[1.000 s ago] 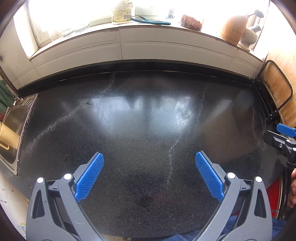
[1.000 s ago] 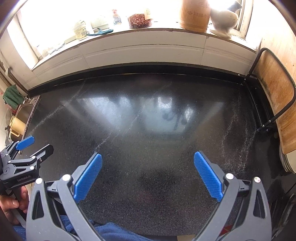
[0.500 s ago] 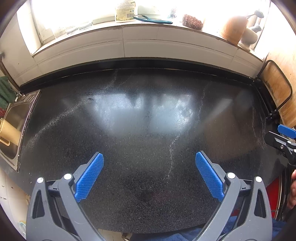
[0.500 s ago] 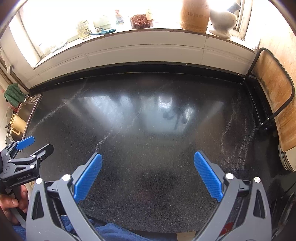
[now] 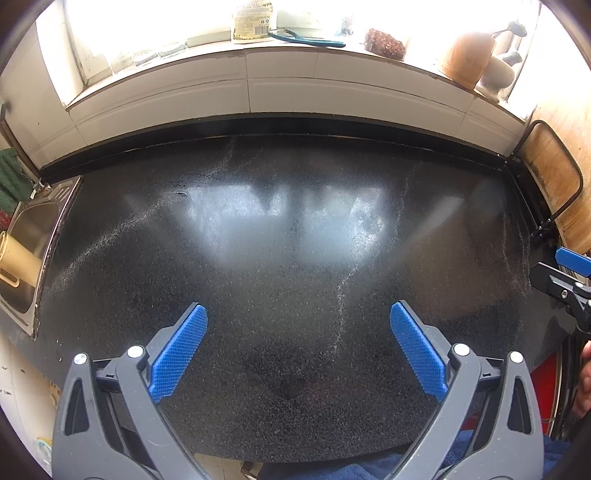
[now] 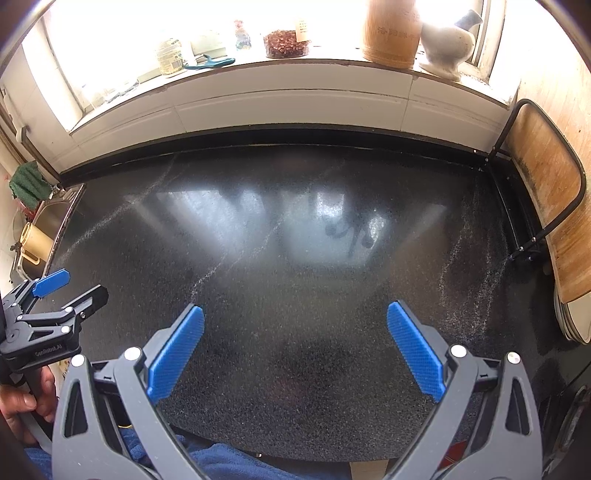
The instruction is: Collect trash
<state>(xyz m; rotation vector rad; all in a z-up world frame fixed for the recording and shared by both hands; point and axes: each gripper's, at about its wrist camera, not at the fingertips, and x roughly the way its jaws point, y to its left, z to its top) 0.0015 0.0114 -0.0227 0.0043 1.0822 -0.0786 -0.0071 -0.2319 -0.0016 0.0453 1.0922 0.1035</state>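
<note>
1. While you hold both tools over the speckled black stone worktop (image 5: 295,258), your left gripper (image 5: 298,332) stands wide, its blue-padded fingers (image 5: 179,354) spread far apart with nothing between them.
2. Your right gripper (image 6: 295,332) is spread just as wide, and only bare dark worktop (image 6: 295,295) shows between its blue pads (image 6: 415,354).
3. No piece of trash can be made out on the worktop ahead of either gripper; only pale streaks and window glare show on the stone.
4. In the right wrist view your left gripper (image 6: 70,286) sits low to the left of the right one, your left hand (image 6: 26,402) wrapped around its handle.
5. In the left wrist view the tip of your right gripper (image 5: 561,273) shows at the far right edge.
6. Far ahead of both grippers runs a white tiled windowsill (image 6: 295,85), carrying a labelled jar (image 6: 170,55), a teal-handled tool (image 6: 208,62), a clear tub of reddish-brown bits (image 6: 286,44), a tan cylindrical canister (image 6: 391,33) and a white ceramic vessel (image 6: 447,48).
7. Left of your left gripper lies a stainless steel sink (image 5: 27,258) with a cream mug (image 5: 18,258) inside it.
8. Right of your right gripper, a worn wooden board in a black wire rack (image 6: 546,206) leans against the wall.
</note>
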